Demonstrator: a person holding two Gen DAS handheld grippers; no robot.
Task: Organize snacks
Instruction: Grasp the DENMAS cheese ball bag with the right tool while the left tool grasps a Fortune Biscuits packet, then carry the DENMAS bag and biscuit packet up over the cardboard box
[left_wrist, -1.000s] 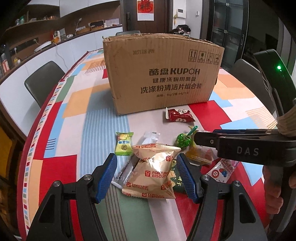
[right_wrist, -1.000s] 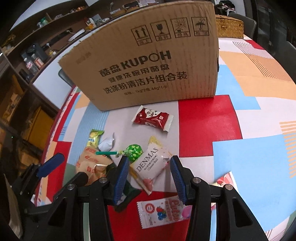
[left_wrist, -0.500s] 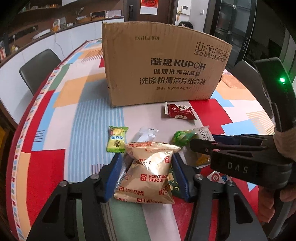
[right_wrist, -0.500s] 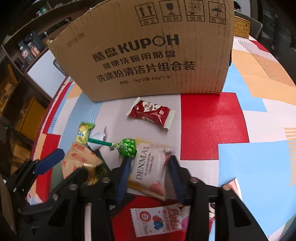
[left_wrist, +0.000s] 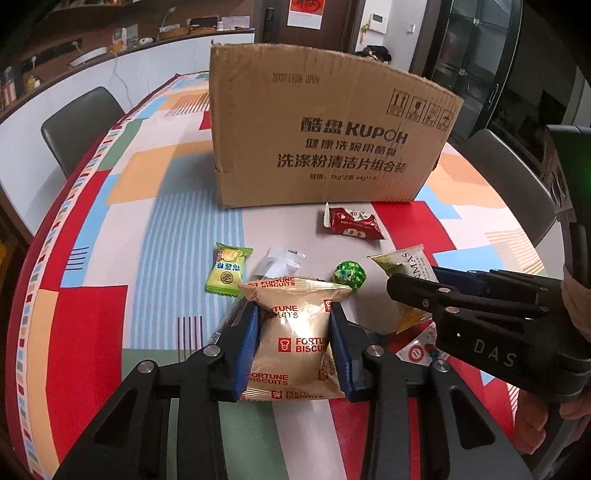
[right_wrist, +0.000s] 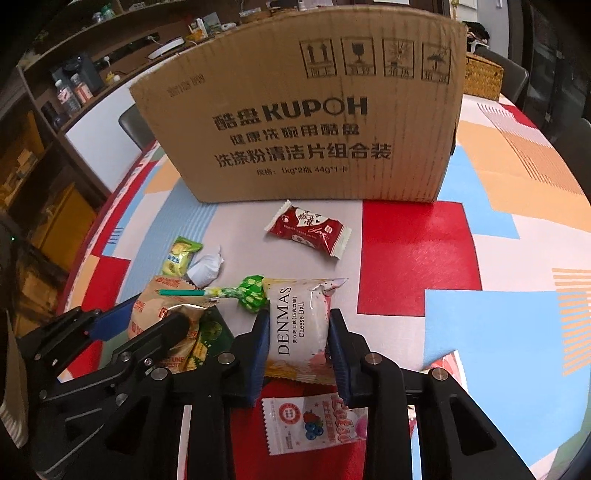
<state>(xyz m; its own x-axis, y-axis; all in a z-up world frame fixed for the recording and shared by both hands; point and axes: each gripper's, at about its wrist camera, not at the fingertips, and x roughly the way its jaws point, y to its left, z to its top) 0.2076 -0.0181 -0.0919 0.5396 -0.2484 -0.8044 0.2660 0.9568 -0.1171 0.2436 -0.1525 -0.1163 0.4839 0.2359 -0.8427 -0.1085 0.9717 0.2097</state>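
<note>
The left gripper (left_wrist: 293, 334) was clamped on a gold Fortune Biscuits packet (left_wrist: 295, 339), its foil creased between the blue pads. The right gripper (right_wrist: 297, 338) was clamped on a white Denmas Cheese Ball packet (right_wrist: 297, 325). Both packets sat low over the patchwork tablecloth (right_wrist: 413, 258), in front of the Kupoh cardboard box (right_wrist: 306, 122), beside a green-wrapped lollipop (right_wrist: 251, 293) and a red candy packet (right_wrist: 308, 230).

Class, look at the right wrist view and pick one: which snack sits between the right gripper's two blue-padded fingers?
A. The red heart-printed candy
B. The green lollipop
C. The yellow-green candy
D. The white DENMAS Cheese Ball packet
D: the right gripper has its blue pads pressed on both sides of the DENMAS Cheese Ball packet, while the red candy lies apart, nearer the cardboard box.
</note>
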